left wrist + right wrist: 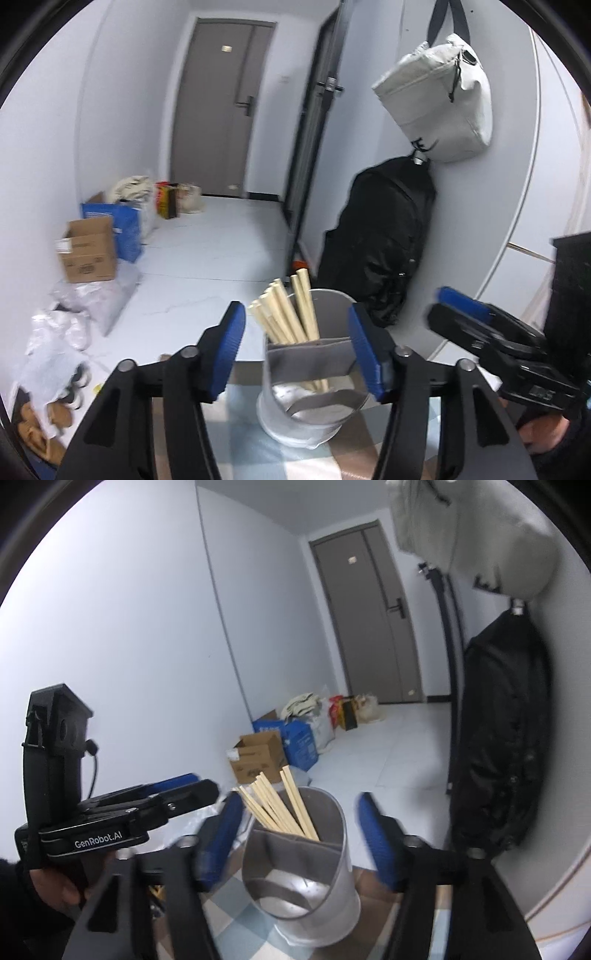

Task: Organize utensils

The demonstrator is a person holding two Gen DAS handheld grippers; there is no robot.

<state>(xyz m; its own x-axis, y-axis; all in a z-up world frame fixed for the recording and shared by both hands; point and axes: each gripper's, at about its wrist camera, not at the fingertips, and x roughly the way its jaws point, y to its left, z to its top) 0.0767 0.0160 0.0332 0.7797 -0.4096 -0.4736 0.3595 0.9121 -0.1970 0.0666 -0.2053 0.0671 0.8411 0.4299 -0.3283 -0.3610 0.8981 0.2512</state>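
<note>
Fingers [232, 347] of the left gripper [297, 349] stand apart, blue pads released, with the metal utensil holder [306, 398] sitting between them and clear air on the 9 o'clock side; the 3 o'clock pad lies right at the holder's rim, and contact cannot be told. Over on the right wrist view, same story: the right gripper [301, 834] is spread wide, holder [310, 886] between its pads, nothing clamped. Wooden chopsticks [286, 314] lean toward 11 o'clock out of the rear compartment behind a grey divider; the front compartment shows bare metal. And the holder stands upright on the checked cloth covering the surface [240, 458].

Each gripper sees its partner: the right one enters the left view at 3 o'clock, a hand [546, 428] wrapped around its handle. Beyond, a cardboard box [88, 249] sits on the floor at 10 o'clock, and a black jacket [380, 240] hangs at 2 o'clock.
</note>
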